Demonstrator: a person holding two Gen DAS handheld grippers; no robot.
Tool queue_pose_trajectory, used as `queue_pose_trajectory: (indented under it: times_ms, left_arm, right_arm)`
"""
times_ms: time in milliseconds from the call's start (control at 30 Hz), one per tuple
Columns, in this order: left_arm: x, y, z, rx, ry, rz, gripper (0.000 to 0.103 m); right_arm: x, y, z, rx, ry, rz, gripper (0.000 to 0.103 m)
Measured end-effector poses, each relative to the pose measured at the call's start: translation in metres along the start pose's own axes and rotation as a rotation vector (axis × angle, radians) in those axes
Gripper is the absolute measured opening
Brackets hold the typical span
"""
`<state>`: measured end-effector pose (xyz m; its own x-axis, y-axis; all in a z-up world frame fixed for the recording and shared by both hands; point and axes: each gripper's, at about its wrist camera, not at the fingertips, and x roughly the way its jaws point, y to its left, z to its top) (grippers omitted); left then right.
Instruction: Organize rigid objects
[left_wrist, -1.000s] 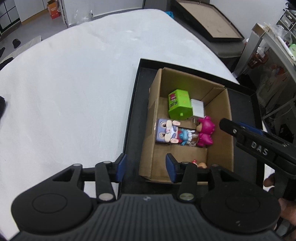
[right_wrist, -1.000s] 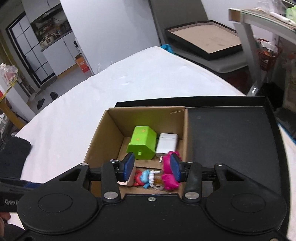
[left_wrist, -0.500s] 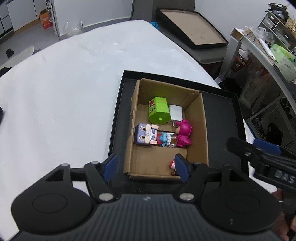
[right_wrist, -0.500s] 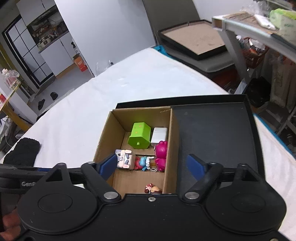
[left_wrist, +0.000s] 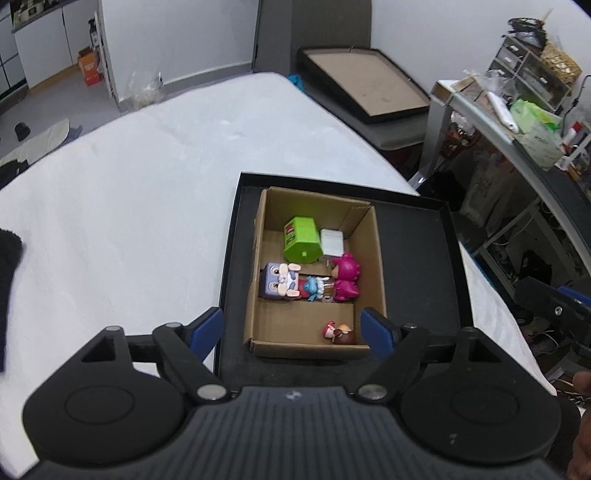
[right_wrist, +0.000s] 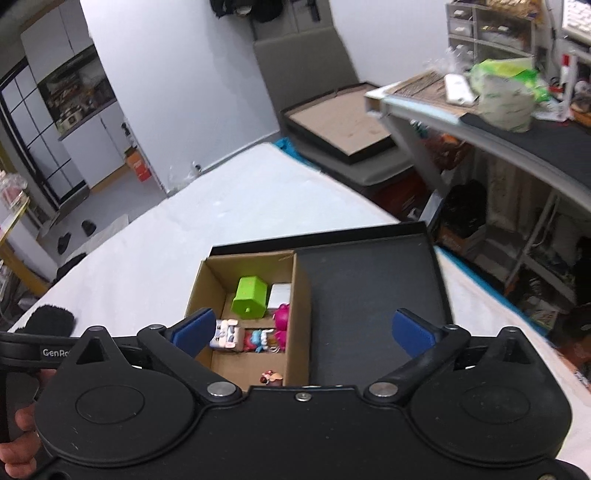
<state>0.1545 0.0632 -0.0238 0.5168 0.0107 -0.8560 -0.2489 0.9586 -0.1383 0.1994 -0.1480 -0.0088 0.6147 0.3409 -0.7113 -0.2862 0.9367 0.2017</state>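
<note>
A cardboard box (left_wrist: 375, 258) stands in a black tray (left_wrist: 417, 266) on the white table. In it lie a green block (left_wrist: 301, 240), a white cube (left_wrist: 332, 242), a purple rabbit box (left_wrist: 279, 282), a blue figure (left_wrist: 312, 288), a pink figure (left_wrist: 345, 277) and a small red-capped figure (left_wrist: 338, 332). My left gripper (left_wrist: 291, 330) is open and empty, held above the box's near edge. My right gripper (right_wrist: 303, 330) is open wide and empty, above the same box (right_wrist: 301, 314) and tray (right_wrist: 369, 295).
The right gripper's body (left_wrist: 554, 306) shows at the right edge of the left wrist view. A dark fuzzy cloth (right_wrist: 51, 317) lies on the table's left. A cluttered desk (right_wrist: 517, 122) stands to the right. A second black tray (left_wrist: 369, 85) leans beyond the table.
Both grippers have opened wider and pulled up and back from the box. The small red-capped figure now lies in full view in the box's near compartment.
</note>
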Motion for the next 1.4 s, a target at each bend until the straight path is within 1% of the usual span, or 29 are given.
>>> queue_pose_trajectory:
  times_ms: [67,233,433,600,700,767,867,1033,1100,1167,1300,1400]
  left_arm:
    - [-0.009,-0.004,-0.002,0.012,-0.016,-0.005,0.084]
    - [-0.031,-0.011,-0.012,0.045,-0.056,-0.017,0.085]
    - [-0.058,-0.011,-0.026,0.060,-0.111,-0.027,0.088]
    - [-0.072,-0.009,-0.037,0.067,-0.136,-0.026,0.091]
    - [-0.079,-0.013,-0.043,0.090,-0.136,-0.017,0.092]
    - [-0.085,-0.014,-0.048,0.103,-0.141,-0.017,0.093]
    - [-0.095,-0.016,-0.054,0.122,-0.156,-0.010,0.095]
    - [-0.113,-0.014,-0.060,0.098,-0.191,-0.011,0.096]
    - [-0.120,-0.014,-0.063,0.095,-0.205,-0.013,0.096]
    - [-0.127,-0.014,-0.066,0.094,-0.212,-0.015,0.096]
    - [-0.139,-0.013,-0.072,0.083,-0.228,-0.028,0.096]
    - [-0.146,-0.014,-0.078,0.086,-0.235,-0.038,0.096]
  right_arm:
    - [-0.009,-0.001,0.000,-0.002,-0.014,-0.017,0.103]
    - [-0.031,-0.003,-0.003,0.000,-0.042,-0.038,0.103]
    - [-0.056,-0.002,-0.009,0.021,-0.063,-0.037,0.103]
    - [-0.073,0.004,-0.016,0.011,-0.086,-0.048,0.103]
    - [-0.083,0.010,-0.021,-0.006,-0.110,-0.073,0.103]
    - [-0.088,0.011,-0.024,0.010,-0.107,-0.077,0.103]
    - [-0.097,0.010,-0.029,0.030,-0.115,-0.057,0.103]
    - [-0.111,0.017,-0.036,0.009,-0.131,-0.061,0.103]
    - [-0.117,0.021,-0.037,0.002,-0.137,-0.045,0.103]
    - [-0.123,0.025,-0.038,-0.013,-0.139,-0.033,0.103]
    - [-0.132,0.033,-0.039,-0.042,-0.156,-0.051,0.103]
    - [-0.137,0.032,-0.041,-0.044,-0.164,-0.043,0.103]
